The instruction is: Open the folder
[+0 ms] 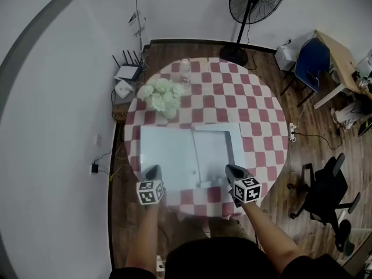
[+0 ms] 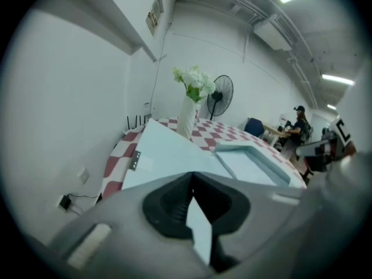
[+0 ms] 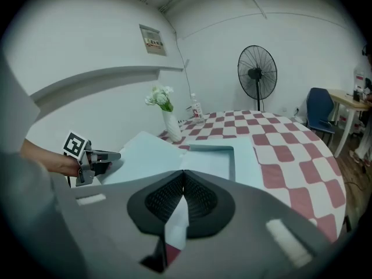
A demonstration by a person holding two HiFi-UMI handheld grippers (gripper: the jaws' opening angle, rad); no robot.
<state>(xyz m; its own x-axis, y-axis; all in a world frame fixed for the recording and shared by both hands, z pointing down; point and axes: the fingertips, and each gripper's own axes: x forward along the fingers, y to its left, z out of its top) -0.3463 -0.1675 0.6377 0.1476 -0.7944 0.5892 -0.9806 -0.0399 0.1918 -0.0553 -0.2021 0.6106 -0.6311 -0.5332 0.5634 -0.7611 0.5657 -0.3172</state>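
The folder (image 1: 186,156) lies spread open on the near half of the round checked bench (image 1: 261,115), its broad cover turned out to the left and the shallow tray half on the right; the cover's far edge is near the vase of white flowers (image 1: 163,95), though whether they touch I cannot tell. The left gripper (image 1: 153,171) hangs over the cover's near edge and the right gripper (image 1: 232,170) over the tray's near corner; each one's own view shows its jaws together with nothing between them. By my reading the opening is as good as done. What remains is to come away cleanly: lift straight up and back toward the body; keep the jaws closed so no tip snags the cover's edge; do not nudge the folder toward the vase.
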